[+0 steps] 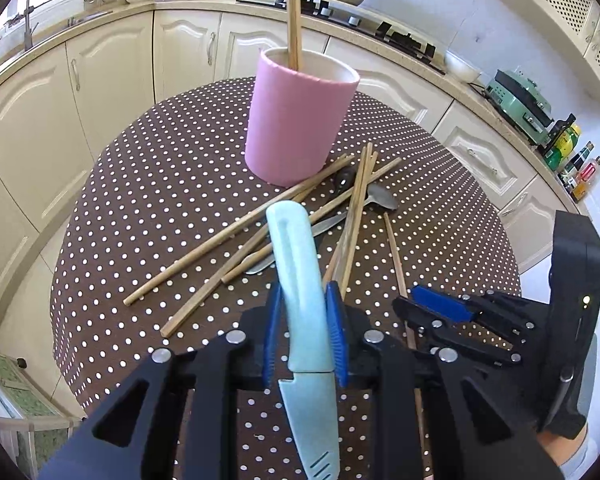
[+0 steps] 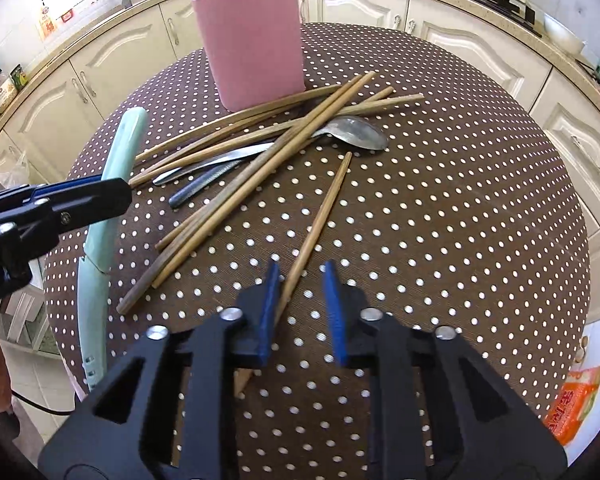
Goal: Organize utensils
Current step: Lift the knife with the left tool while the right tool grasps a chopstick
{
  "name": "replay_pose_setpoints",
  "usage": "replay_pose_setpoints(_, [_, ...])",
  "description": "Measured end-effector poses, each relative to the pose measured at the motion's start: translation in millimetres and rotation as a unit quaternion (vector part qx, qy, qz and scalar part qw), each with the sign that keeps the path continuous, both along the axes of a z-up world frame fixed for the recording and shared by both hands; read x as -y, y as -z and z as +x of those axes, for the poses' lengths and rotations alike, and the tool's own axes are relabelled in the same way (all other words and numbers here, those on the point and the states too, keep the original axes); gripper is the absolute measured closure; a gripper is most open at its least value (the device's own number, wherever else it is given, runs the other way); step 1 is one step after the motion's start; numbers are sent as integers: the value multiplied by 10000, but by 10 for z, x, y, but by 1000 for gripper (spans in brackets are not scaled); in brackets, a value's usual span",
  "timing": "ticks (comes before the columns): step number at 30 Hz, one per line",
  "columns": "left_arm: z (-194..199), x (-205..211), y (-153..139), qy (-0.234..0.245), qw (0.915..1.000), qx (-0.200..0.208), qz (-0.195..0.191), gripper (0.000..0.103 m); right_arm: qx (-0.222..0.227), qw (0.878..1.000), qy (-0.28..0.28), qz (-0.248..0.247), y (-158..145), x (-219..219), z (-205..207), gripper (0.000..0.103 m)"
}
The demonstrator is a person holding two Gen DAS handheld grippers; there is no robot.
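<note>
The left hand-held gripper (image 1: 303,336) is clamped on the pale green plastic-handled knife in its matching sheath (image 1: 300,280), its blue pads pressing the handle from both sides. The knife is clear of the brown, white-dotted round surface (image 1: 148,184), its long axis running along the fingers, handle end pointing toward the pink cylindrical utensil holder (image 1: 296,120) at the far edge, which already has two wooden chopsticks (image 1: 293,16) upright in it. The holder lies straight ahead of this gripper, so the left hand is judged nearer for a drop-in.

The right hand-held gripper (image 2: 302,312) has its jaws partly apart around a single wooden chopstick (image 2: 320,220) lying on the surface; the chopstick touches the left pad, the right pad is off it. Its long axis runs away from the gripper toward the metal spoon (image 2: 356,132) and the chopstick pile.
</note>
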State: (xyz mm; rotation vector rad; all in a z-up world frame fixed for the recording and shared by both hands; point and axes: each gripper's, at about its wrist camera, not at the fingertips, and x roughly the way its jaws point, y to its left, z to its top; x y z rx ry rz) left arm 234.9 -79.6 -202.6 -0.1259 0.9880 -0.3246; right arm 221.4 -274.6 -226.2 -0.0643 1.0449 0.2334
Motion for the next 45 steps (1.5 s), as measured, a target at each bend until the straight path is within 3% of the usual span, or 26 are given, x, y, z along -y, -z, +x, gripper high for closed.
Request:
replay_pose_setpoints(5, [-18,86,-49,102,9999,68,-37,82,60,9997,111,214,-11,124,-45,97])
replay_pose_setpoints(13, [-74,139,-177,226,9992,271,-174,83,595,9954,266,708,-187,291,-269,98])
replay_pose_setpoints(18, [-148,169,-363,363,9973,552,-321,83,1196,9839,226,1306,-482,424,-361,98])
replay_pose_setpoints(26, [-246,167,-727,542,9901,1200,-492,83,2072,9559,82,2081,-911,411,-385,98])
replay_pose_setpoints(36, [-99,94,-1168,493,9815,1756,-590,83,2625,9402,-184,2161,-1353,201,-173,98])
replay_pose_setpoints(45, [211,-49,-1540,166,9725,2251,-568,83,3103,9296,-286,1970,-1820,127,75,98])
